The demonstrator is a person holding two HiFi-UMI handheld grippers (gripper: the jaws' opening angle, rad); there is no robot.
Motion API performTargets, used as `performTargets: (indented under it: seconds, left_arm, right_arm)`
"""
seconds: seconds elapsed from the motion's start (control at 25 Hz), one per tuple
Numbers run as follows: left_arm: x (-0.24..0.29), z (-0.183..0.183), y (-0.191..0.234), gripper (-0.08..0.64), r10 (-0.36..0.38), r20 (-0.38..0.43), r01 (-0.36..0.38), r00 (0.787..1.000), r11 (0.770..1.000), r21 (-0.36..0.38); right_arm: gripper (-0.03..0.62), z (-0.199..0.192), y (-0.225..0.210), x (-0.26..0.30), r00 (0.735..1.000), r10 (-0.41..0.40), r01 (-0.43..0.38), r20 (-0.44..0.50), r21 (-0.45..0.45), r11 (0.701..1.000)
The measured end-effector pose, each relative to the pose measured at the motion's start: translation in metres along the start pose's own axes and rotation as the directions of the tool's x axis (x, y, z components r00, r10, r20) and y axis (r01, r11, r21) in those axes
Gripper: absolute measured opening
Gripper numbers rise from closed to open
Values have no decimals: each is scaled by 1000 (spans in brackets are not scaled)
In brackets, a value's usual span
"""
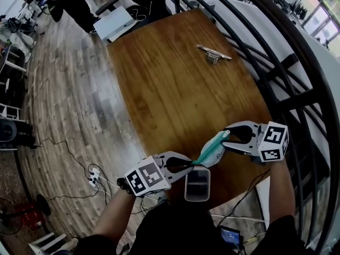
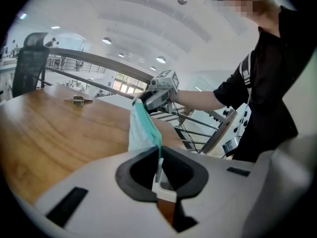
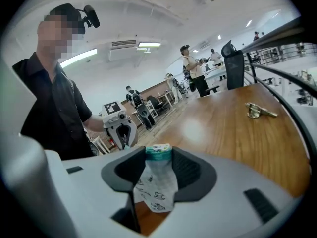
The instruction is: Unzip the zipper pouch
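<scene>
Over the near edge of the broad brown wooden table [image 1: 159, 78], the small white printed fabric pouch [image 1: 211, 152] is hanging stretched between both tools, clear of the wood. The right gripper [image 1: 227, 138] is pinching its far end, and the left gripper [image 1: 192, 164] is clamping almost together on the teal zipper [image 2: 148, 125] end. The zipper is looking closed to me, so I reckon all the unzipping is left to do.

One table [image 1: 170, 84], one zipper pouch [image 1: 211, 151], one small metal fitting [image 1: 213, 54], one black office chair [image 2: 29, 68]; two hand-held grippers, namely left hand-held gripper [image 1: 192, 163] and right hand-held gripper [image 1: 227, 140]; two marker cubes, namely left marker cube [image 1: 144, 177] and right marker cube [image 1: 274, 141]
</scene>
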State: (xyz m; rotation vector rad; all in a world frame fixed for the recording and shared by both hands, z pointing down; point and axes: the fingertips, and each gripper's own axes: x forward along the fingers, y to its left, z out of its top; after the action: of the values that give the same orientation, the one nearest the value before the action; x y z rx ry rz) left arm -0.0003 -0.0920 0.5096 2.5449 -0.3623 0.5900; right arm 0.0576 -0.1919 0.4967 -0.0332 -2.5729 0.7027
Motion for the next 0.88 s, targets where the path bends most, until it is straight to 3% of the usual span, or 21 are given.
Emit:
performTargets:
  seconds: [0.48,0.72,0.88]
  left_arm:
    - [-12,10,40,29,118,-7,-118,993,993,-14]
    - [-12,17,49,29,162,3,-162,987,987,-18]
    - [-11,12,50,29,161,8,-161,987,986,-43]
  right_arm:
    - [155,-33,36,-25,982,-170,171,84,0,985]
    - [154,-45,60,-24,940,-312,318,138,-26,948]
    - [142,-51,72,-18,891,-416,430,179,-45,902]
